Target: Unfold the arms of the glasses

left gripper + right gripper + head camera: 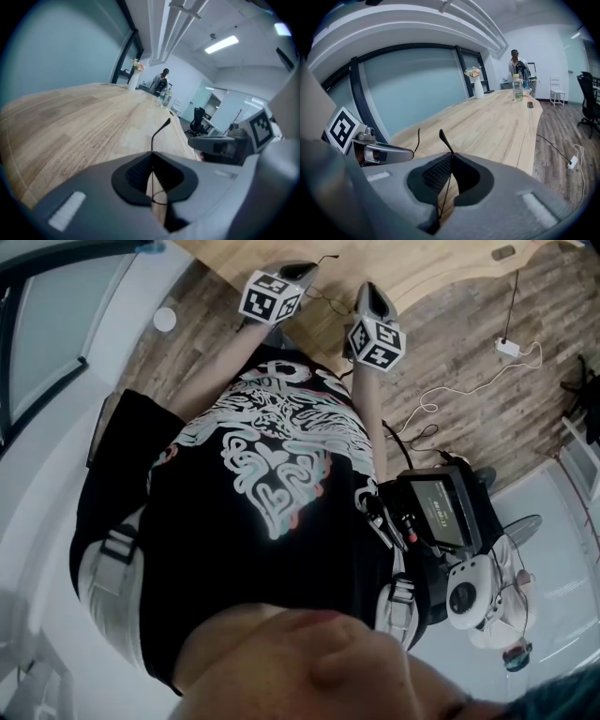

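The left hand-held gripper is held out over the near edge of a long pale wooden desk, pointing slantwise down. Its jaws are closed, pinching one thin black arm of the glasses. The curved tip of that arm sticks up past the jaws, and a fine loop of wire shows low in the slit between them. The front of the glasses and the lenses cannot be made out in any view. The glasses are held off the desk, between the two tools.

From the head view, both tools sit close side by side in front of the person's black printed T-shirt, each with its cube of square markers facing up.

The right hand-held gripper is just beside the left one and tilts down the same way. Its jaws are also shut, clamped on another thin black arm of the glasses, whose flattened tip rises above the pads while a thin wire runs down through the slit.

Farther along the desk stand a white vase with flowers and a clear bottle, with a person behind the far end. To the right, on the wood-plank floor, are a dark office chair and a white power strip with its cable.
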Action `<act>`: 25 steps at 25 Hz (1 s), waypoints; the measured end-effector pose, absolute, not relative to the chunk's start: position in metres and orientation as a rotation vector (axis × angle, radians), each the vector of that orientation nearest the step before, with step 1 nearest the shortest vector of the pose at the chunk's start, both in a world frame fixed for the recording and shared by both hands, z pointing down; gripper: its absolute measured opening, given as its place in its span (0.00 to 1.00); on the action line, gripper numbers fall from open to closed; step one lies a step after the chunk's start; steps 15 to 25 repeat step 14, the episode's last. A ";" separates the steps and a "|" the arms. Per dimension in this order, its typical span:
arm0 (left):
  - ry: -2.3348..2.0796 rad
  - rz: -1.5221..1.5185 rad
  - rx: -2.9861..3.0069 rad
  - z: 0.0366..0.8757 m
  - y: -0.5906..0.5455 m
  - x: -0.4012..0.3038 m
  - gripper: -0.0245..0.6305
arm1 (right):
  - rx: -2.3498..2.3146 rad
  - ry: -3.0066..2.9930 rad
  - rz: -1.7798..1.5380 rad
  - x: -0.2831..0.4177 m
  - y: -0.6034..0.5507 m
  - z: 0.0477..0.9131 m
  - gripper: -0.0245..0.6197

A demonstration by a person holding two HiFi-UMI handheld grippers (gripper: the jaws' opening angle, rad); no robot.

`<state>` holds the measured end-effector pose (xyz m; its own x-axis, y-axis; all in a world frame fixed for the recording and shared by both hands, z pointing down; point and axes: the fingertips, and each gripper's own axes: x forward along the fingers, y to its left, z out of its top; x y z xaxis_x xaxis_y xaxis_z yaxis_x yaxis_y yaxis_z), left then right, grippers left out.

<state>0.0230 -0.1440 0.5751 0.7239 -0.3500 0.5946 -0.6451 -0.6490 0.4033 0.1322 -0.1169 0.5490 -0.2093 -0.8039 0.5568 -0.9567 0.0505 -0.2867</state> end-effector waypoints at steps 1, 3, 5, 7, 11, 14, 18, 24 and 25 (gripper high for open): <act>-0.750 0.635 2.316 0.575 -0.144 0.024 0.03 | 1.800 -2.080 0.899 0.133 -0.116 0.549 0.04; -0.747 0.636 2.319 0.575 -0.143 0.026 0.03 | 1.807 -2.078 0.900 0.135 -0.116 0.550 0.04; -0.747 0.636 2.321 0.576 -0.144 0.027 0.03 | 1.811 -2.079 0.900 0.136 -0.117 0.550 0.04; -0.747 0.637 2.324 0.576 -0.144 0.028 0.03 | 1.809 -2.079 0.894 0.136 -0.118 0.550 0.04; -0.745 0.641 2.331 0.576 -0.145 0.029 0.03 | 1.814 -2.075 0.895 0.138 -0.117 0.550 0.04; -0.745 0.646 2.339 0.576 -0.145 0.029 0.03 | 1.817 -2.079 0.908 0.138 -0.117 0.550 0.04; -0.745 0.646 2.339 0.576 -0.145 0.029 0.03 | 1.817 -2.079 0.908 0.138 -0.117 0.550 0.04; -0.745 0.646 2.339 0.576 -0.145 0.029 0.03 | 1.817 -2.079 0.908 0.138 -0.117 0.550 0.04; -0.745 0.646 2.339 0.576 -0.145 0.029 0.03 | 1.817 -2.079 0.908 0.138 -0.117 0.550 0.04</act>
